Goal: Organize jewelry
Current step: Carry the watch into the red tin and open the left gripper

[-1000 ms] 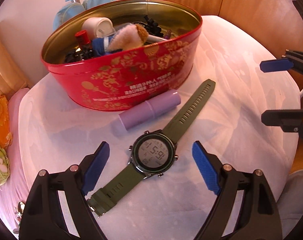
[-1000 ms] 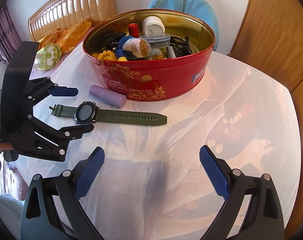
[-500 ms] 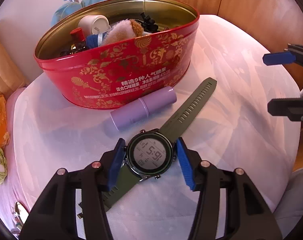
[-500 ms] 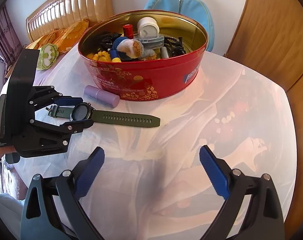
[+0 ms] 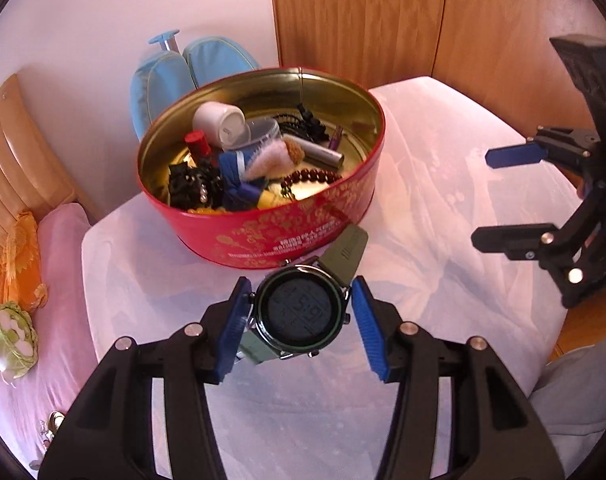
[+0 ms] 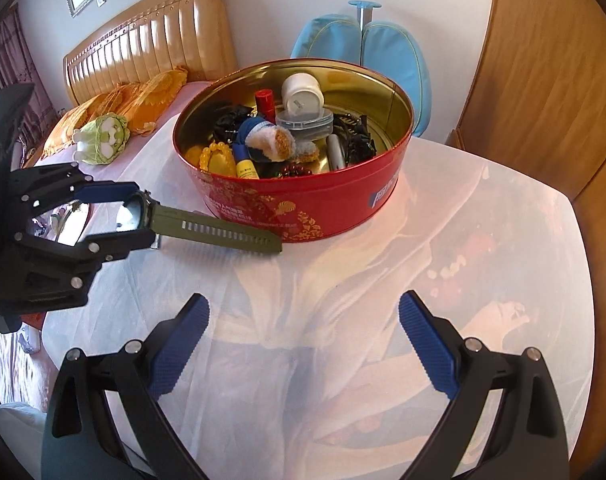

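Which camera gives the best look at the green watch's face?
The left wrist view: the watch faces the lens, digits visible, clamped in the left gripper. The right wrist view shows it sideways, mostly strap, face glaring.

Two hand-held black grippers with blue finger pads.

The left gripper (image 5: 299, 316) has matte black, angular plastic arms that branch from a wide base and narrow toward the tips; each arm has open cut-outs and round silver screw heads at the pivots. Its fingers (image 5: 233, 328) are faced with bright blue pads of finely ribbed texture, long and flat. The right gripper (image 6: 303, 344) is of the same build: black skeletal linkage, silver pivot screws, blue cross-hatched pads (image 6: 427, 346). Seen from the side, each gripper's body is a boxy black housing with small bolts along the linkage.
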Demonstrator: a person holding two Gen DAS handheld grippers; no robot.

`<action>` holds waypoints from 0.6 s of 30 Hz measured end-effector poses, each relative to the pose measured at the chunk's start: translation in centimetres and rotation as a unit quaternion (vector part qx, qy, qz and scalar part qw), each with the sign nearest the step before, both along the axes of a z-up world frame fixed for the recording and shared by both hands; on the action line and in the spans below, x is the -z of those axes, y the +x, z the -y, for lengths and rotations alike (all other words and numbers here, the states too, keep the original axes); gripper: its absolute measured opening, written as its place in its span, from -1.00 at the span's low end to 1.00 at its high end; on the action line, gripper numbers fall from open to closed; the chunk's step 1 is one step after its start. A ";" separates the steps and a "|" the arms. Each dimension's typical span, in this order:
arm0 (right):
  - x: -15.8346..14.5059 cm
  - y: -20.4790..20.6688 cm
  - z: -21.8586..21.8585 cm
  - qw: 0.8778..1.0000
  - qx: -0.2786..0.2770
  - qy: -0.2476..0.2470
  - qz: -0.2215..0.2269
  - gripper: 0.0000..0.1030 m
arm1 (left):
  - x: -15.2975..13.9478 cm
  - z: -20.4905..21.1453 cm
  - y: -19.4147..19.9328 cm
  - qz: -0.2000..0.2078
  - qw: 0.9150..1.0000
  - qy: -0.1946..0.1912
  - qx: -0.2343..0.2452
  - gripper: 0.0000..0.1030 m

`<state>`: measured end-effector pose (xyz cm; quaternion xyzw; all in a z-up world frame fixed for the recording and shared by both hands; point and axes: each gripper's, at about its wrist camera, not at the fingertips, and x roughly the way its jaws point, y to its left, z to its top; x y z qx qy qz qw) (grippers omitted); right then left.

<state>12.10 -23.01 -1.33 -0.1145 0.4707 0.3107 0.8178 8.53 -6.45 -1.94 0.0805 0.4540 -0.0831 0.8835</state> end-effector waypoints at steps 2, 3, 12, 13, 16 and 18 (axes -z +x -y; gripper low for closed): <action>-0.1 0.3 0.2 1.000 0.004 0.006 0.001 0.88 | -1.7 0.1 0.1 0.018 1.000 0.003 -0.001 0.00; -0.2 0.4 0.3 1.000 0.005 0.009 0.001 0.88 | -2.6 0.3 0.4 0.029 1.000 0.007 -0.001 0.00; -0.4 1.4 1.1 0.999 0.024 0.020 0.001 0.88 | -8.9 -0.1 3.4 0.103 0.994 0.013 0.014 0.00; -0.3 1.5 1.2 0.999 0.027 0.019 0.000 0.88 | -9.2 -0.1 4.0 0.109 0.994 0.011 0.015 0.00; 0.0 1.8 1.7 0.999 0.038 0.018 -0.005 0.88 | -9.6 -0.2 6.3 0.111 0.994 -0.007 0.017 -0.01; 0.3 1.9 2.0 0.999 0.045 0.014 -0.009 0.88 | -9.2 -0.1 7.7 0.105 0.994 -0.020 0.023 -0.01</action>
